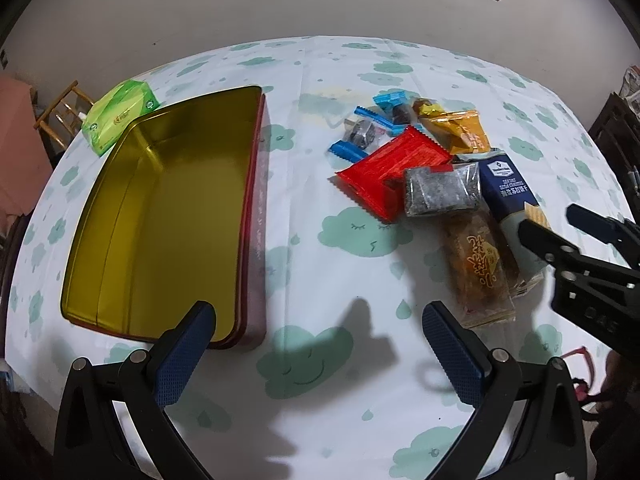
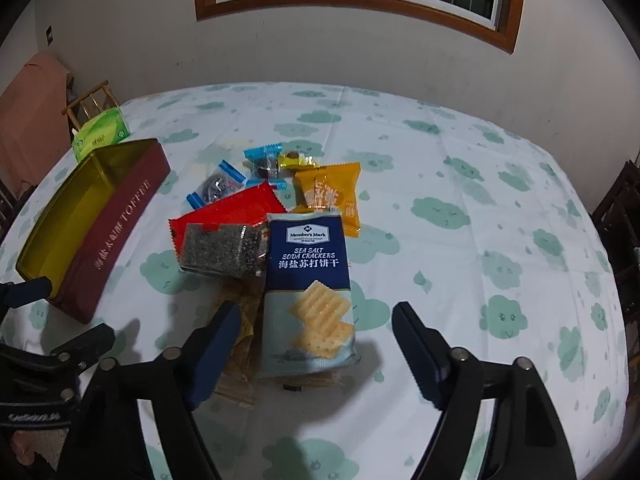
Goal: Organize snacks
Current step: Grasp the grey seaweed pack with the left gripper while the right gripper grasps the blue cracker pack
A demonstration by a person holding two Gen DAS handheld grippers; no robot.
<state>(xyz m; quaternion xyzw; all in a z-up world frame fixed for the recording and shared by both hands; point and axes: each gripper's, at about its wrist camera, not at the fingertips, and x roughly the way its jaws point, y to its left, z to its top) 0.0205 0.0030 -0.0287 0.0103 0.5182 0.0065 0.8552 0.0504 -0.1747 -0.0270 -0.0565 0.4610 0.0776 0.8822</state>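
Right tool [image 2: 316, 336] wide apart, cracker pkt [image 2: 307, 280] btwn its fingers

The left wrist view looks forward and down over the cloud-printed tablecloth [image 1: 320, 208], close to the gold-lined rectangular red tin [image 1: 168, 216]. The right wrist view faces likewise from farther right, near the dark blue soda cracker packet [image 2: 306, 292]. Both share tin, snack pile, and window wall.

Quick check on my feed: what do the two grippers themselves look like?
Both match. The left gripper and right gripper have matte black angular frames with silver pivot pins. Their fingers carry blue, finely textured pads. The neighbouring gripper's body shows embossed lettering, unreadable. No cables or sleeves visible.
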